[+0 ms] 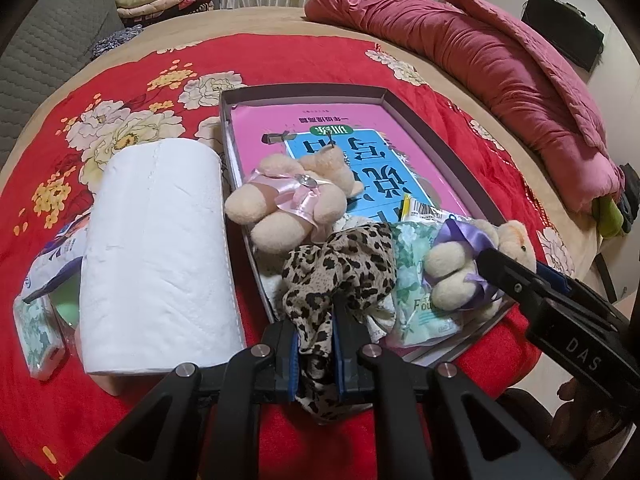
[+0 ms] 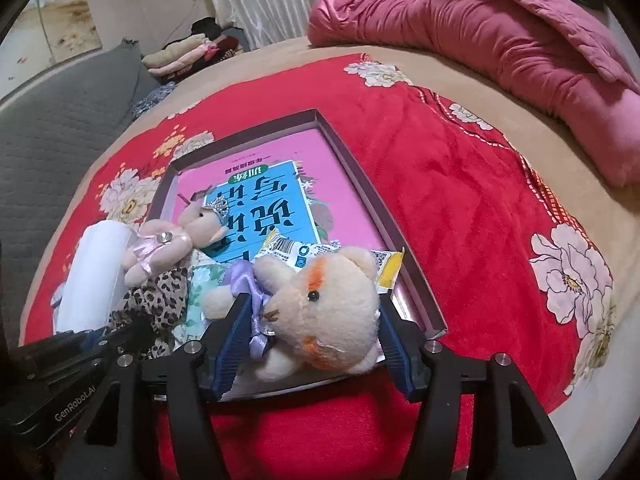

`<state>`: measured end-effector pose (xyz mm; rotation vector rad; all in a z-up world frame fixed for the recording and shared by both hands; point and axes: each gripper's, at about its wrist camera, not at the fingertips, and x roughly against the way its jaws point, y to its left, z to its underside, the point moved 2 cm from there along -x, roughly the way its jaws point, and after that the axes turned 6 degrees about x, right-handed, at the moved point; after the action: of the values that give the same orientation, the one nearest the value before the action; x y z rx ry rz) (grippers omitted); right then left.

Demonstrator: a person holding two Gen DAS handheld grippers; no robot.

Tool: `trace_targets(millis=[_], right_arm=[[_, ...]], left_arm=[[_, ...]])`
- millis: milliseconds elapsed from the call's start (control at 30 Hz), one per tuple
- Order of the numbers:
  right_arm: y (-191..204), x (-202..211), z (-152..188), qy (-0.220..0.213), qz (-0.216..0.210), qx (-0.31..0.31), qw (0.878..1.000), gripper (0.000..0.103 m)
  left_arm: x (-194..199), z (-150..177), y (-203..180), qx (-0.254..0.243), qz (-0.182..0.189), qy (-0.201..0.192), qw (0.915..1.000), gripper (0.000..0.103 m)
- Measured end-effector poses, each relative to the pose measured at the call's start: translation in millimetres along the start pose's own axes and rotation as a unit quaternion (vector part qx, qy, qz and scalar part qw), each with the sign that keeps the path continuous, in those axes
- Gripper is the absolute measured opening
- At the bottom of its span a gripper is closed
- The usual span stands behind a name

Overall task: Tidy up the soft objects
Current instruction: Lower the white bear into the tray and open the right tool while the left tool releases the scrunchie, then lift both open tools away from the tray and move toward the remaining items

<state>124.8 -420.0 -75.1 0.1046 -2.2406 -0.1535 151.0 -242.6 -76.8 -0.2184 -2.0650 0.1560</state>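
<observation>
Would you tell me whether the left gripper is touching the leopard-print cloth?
Touching: the left wrist view shows the left gripper clamped on the leopard-print cloth, both pads pressing it.

The right claw (image 1: 490, 260) bears "DAS" in pale letters on its black body, seen from the left wrist view; the left claw (image 2: 132, 330) bears "GenRobot.AI" on its black body, seen from the right wrist view; the green tissue packet (image 1: 424, 308) in the box shows "Fou", the rest hidden; the pink book (image 2: 256, 188) carries large Chinese characters, upside down and partly covered; the yellow snack wrapper (image 2: 288, 250) has a barcode, its digits too small to read.
</observation>
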Motion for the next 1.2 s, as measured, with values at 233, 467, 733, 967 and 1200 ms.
trace_targets(millis=[233,467,733,967,1200], right_arm=[[1.8,0.0,-0.5,0.000,0.000,0.004,1.000,0.075],[1.6,14.2,-0.9,-0.031,0.007,0.004,0.999,0.076],[-25.7,25.3,0.5,-0.054,0.028,-0.060,0.996,0.076],[-41.2,29.8,4.0,-0.063,0.036,-0.097,0.993,0.076],[-40.4,30.9,4.8,-0.066,0.041,-0.098,0.992,0.076]], left_arm=[[0.3,0.2,0.2,0.001,0.002,0.001,1.0000,0.013],[0.7,1.0,-0.5,0.004,0.006,0.002,1.0000,0.013],[1.8,1.2,-2.5,0.012,0.023,0.011,0.9996,0.013],[3.9,0.1,-4.9,0.018,0.053,0.012,0.9983,0.033],[8.2,-0.6,-10.6,0.012,0.062,0.005,0.9980,0.047]])
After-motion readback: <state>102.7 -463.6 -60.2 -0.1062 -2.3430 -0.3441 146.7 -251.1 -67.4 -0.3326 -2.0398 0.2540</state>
